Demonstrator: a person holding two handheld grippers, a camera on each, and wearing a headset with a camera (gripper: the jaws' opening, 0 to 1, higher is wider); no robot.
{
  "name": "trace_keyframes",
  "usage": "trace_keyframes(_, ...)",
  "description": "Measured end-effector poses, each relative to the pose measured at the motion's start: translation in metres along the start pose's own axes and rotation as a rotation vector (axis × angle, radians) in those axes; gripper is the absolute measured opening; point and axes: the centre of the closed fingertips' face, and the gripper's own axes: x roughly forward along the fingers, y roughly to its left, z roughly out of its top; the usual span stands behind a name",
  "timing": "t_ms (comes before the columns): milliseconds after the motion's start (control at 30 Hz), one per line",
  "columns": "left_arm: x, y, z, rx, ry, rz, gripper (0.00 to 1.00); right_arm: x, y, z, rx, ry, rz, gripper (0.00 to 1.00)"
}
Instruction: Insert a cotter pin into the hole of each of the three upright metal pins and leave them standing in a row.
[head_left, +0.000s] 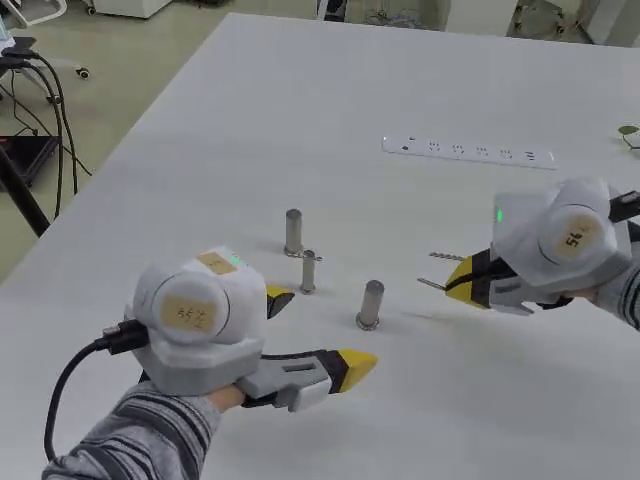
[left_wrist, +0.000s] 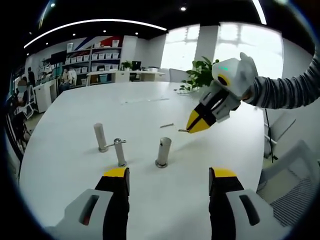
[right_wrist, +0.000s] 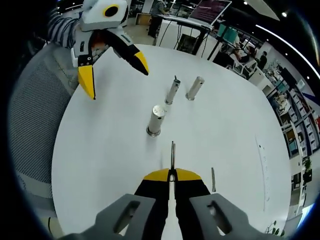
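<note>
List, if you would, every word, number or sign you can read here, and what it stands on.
"56": the round label on the right gripper.
"55", with further characters blurred: the round label on the left gripper.
Markings on the power strip: too small to read.

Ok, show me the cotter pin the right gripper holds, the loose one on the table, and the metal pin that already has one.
Held cotter pin (right_wrist: 172, 155): right gripper view, mid-shaft.
Loose cotter pin (right_wrist: 212, 179): right gripper view, mid-length.
Fitted metal pin (head_left: 308, 277): head view, its body.
</note>
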Motion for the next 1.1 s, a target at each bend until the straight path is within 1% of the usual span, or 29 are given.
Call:
trace_keyframes(133,-0.001,-0.003,0.001,-0.007,0.002,-0.001,0.55,-0.001,0.011,0.01,-0.028,-0.022,0.008,0.0)
trace_keyframes(200,-0.001,-0.005,0.001,-0.021,0.002,-0.007,0.52,-0.001,0.018,0.015,-0.047,-0.032,0.019,0.0)
trace_keyframes(300,-0.002,-0.009,0.001,-0.044,-0.002,-0.018,0.49,-0.001,0.028,0.022,-0.081,-0.045,0.032,0.0)
trace_keyframes(433,-0.001,-0.016,0.002,-0.082,-0.007,-0.039,0.44,-0.002,0.036,0.029,-0.111,-0.062,0.04,0.0)
trace_keyframes(533,-0.001,-0.021,0.004,-0.118,-0.019,-0.056,0.4,-0.004,0.044,0.036,-0.133,-0.076,0.047,0.0)
trace_keyframes(767,0.0,-0.032,0.007,-0.203,-0.043,-0.099,0.3,-0.007,0.055,0.051,-0.187,-0.11,0.054,0.0)
trace_keyframes(900,0.0,-0.035,0.008,-0.234,-0.05,-0.11,0.25,-0.008,0.06,0.058,-0.2,-0.129,0.059,0.0)
trace_keyframes(1000,0.0,-0.038,0.009,-0.259,-0.056,-0.129,0.17,-0.008,0.062,0.062,-0.206,-0.138,0.064,0.0)
trace_keyframes(1100,0.0,-0.039,0.011,-0.276,-0.067,-0.136,0.14,-0.009,0.066,0.065,-0.21,-0.149,0.068,0.0)
